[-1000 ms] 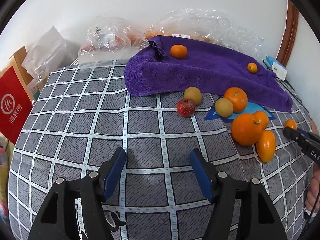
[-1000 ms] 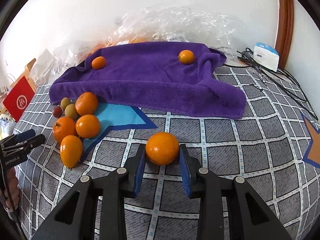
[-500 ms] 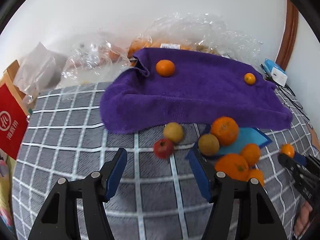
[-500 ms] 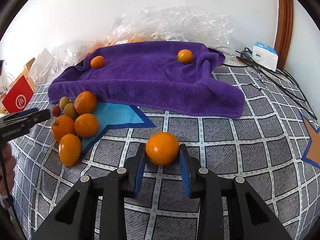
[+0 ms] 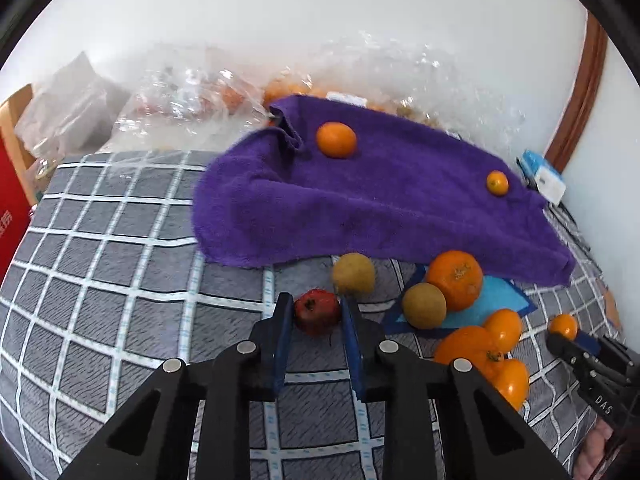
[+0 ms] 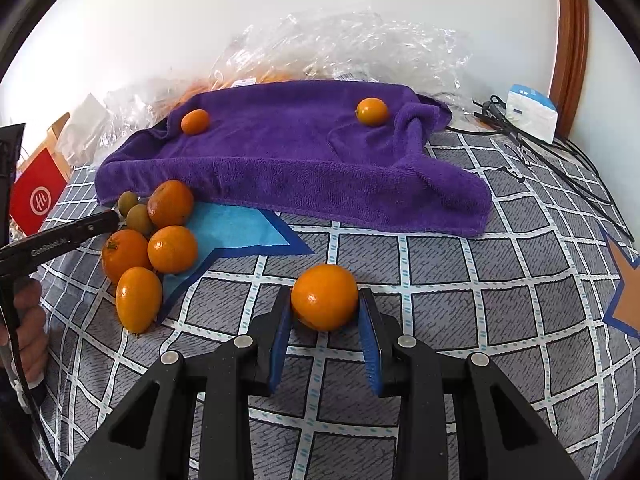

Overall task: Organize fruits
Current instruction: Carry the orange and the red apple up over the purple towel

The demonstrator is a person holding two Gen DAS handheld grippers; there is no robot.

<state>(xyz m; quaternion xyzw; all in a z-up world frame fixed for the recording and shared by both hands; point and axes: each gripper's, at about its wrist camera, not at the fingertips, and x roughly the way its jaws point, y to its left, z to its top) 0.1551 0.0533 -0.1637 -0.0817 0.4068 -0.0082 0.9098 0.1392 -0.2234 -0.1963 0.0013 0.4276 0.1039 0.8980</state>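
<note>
Checkered surface (image 5: pixel 120 280), purple towel (image 5: pixel 380 200) behind. Left claw (image 5: pixel 316 314), jaws just closing, clamps small red fruit (image 5: pixel 316 312) near towel's front edge. Right claw (image 6: pixel 325 312) grips orange (image 6: pixel 324 296).

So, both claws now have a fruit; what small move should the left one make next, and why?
Probably lift the left claw a little, straight up. Its pads have just closed on the small red fruit, which lies close to a yellow-green fruit; a straight lift should clear that neighbour without nudging it. The right claw already grips an orange.
</note>
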